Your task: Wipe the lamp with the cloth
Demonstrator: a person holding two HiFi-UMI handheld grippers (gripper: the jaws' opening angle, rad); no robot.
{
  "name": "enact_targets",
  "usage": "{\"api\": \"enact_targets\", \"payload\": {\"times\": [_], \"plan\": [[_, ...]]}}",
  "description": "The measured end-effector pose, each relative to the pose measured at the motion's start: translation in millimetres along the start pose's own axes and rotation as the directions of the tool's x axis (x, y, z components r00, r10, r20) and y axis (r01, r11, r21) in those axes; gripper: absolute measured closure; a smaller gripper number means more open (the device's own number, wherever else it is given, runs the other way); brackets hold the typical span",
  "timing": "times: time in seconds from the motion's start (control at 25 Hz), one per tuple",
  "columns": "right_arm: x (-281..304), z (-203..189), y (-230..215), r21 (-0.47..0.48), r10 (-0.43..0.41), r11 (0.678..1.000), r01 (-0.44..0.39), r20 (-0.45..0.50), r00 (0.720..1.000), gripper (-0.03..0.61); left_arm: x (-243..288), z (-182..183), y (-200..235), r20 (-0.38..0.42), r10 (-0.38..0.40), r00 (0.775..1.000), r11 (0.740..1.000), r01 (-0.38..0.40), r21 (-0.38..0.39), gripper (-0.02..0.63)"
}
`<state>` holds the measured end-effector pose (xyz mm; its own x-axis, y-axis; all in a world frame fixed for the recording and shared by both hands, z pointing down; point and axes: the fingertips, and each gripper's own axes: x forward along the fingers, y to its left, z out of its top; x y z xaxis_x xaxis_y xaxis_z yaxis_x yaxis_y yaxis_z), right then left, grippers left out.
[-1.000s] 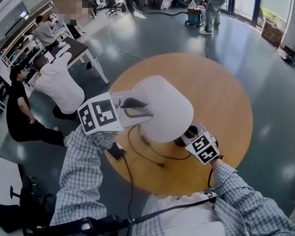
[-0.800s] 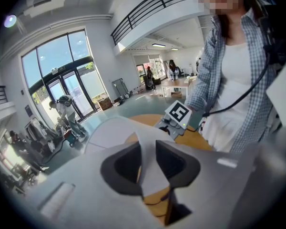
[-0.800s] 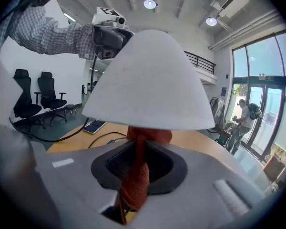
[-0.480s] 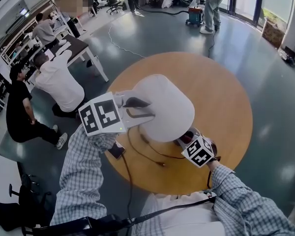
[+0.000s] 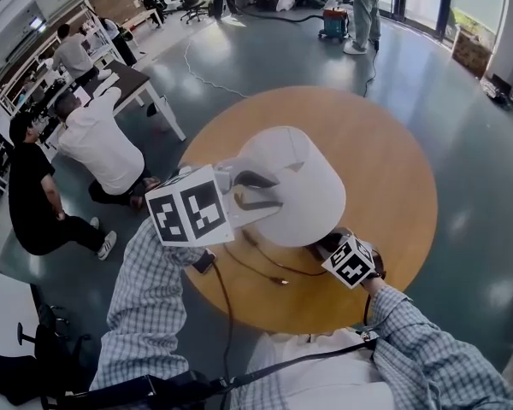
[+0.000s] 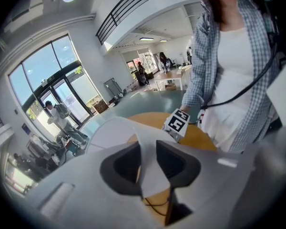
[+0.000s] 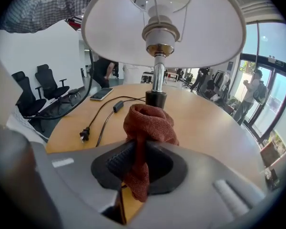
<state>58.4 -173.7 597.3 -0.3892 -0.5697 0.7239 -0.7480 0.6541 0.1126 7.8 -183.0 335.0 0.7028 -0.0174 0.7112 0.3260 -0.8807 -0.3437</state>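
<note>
The lamp [image 5: 295, 182] stands on the round table [image 5: 393, 169]; the rim of its white shade is pinched between the jaws of the left gripper [image 6: 150, 163], the edge running up between the pads; the rust-red cloth [image 7: 148, 123], bunched, is clamped in the right gripper [image 7: 139, 159] under the shade, just in front of the stem's dark foot, touching or not I cannot tell; the cord [image 7: 102, 113] trails across the table to a loose plug [image 7: 84, 135]; a phone [image 7: 101, 94] lies near the table's edge.
</note>
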Motion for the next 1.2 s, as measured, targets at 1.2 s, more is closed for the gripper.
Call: {"api": "enact_targets", "payload": {"times": [1.2], "plan": [[-32,-112,15,-0.04,0.09,0.994,-0.106,-0.283,0.955,0.514,41,52,-47,-0.125,-0.01,0.992,0.96,0.044,0.276,0.497]]}}
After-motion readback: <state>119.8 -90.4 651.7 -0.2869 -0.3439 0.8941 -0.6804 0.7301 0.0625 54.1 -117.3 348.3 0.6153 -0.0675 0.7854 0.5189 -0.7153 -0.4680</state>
